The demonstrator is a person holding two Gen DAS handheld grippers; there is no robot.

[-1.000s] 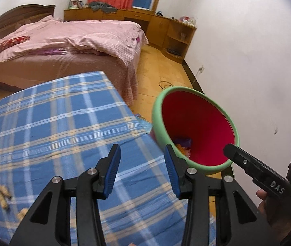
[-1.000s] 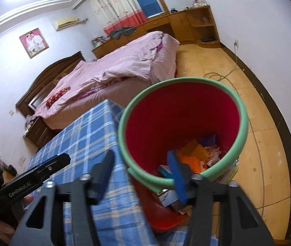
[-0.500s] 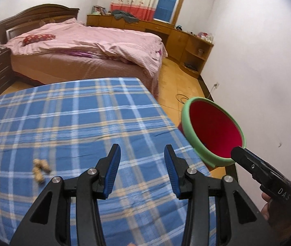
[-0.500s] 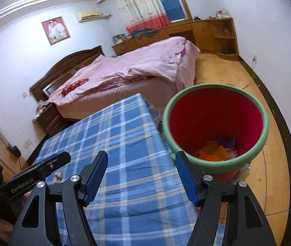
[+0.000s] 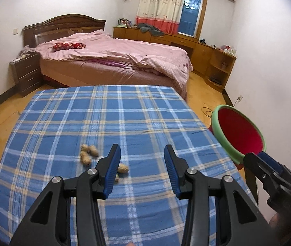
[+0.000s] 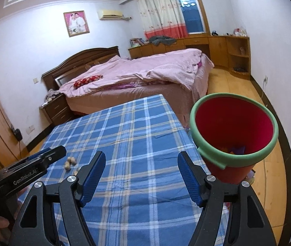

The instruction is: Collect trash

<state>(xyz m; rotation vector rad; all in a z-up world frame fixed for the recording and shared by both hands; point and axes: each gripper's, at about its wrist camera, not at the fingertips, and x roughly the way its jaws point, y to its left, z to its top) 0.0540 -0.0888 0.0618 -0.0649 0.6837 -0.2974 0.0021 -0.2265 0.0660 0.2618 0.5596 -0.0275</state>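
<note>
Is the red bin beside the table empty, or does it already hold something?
Not empty: in the right wrist view, orange and purple scraps show at the bottom of the red bin.

Tablecloth is showing blue plaid with white and tan lines; bin is showing red walls, green rim; peanuts are showing tan.

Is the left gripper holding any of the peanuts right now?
No. The left gripper is open and empty above the plaid tablecloth, and the peanuts lie loose on the cloth.
</note>
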